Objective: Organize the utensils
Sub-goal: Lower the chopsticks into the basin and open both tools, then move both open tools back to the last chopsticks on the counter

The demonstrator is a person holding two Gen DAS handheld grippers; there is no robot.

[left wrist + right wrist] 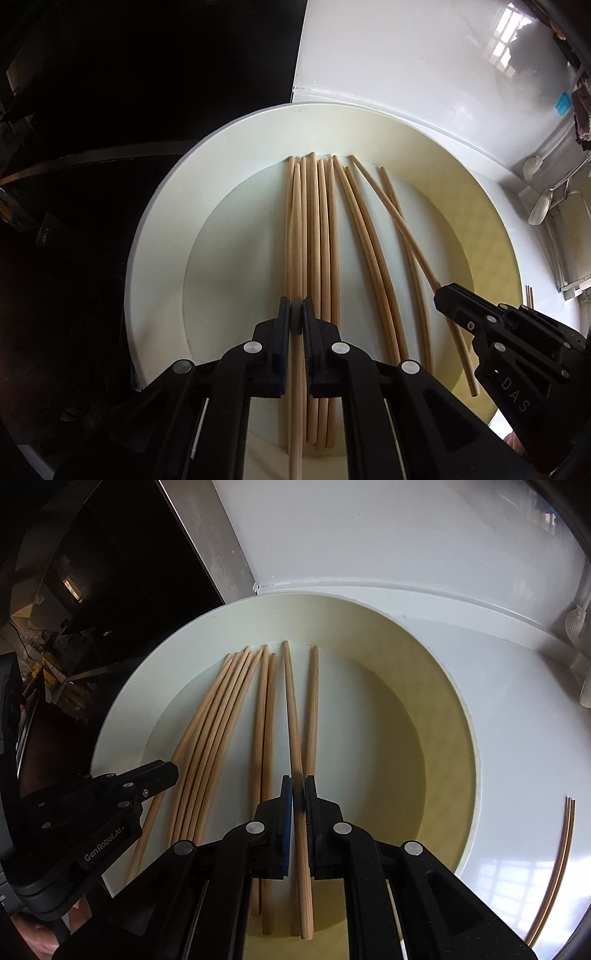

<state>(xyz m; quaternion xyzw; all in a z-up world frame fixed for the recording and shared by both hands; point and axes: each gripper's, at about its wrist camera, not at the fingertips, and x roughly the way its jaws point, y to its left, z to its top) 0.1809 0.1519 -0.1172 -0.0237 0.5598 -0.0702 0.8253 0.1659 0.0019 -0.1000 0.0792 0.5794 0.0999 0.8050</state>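
chopsticks (325,236) pale wooden, fanned on plate (166,221)

The right gripper (448,295) carries the raised letters "DAS" on its black body. The left gripper (168,771) carries "GenRobot.AI" in pale lettering.

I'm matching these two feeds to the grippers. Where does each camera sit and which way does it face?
Left wrist: rides the left gripper, looks down its fingers at the tray; right gripper intrudes at right.
Right wrist: rides the right gripper, same downward look; left gripper intrudes at left.
Shared: tray, chopsticks, each gripper clamping one.
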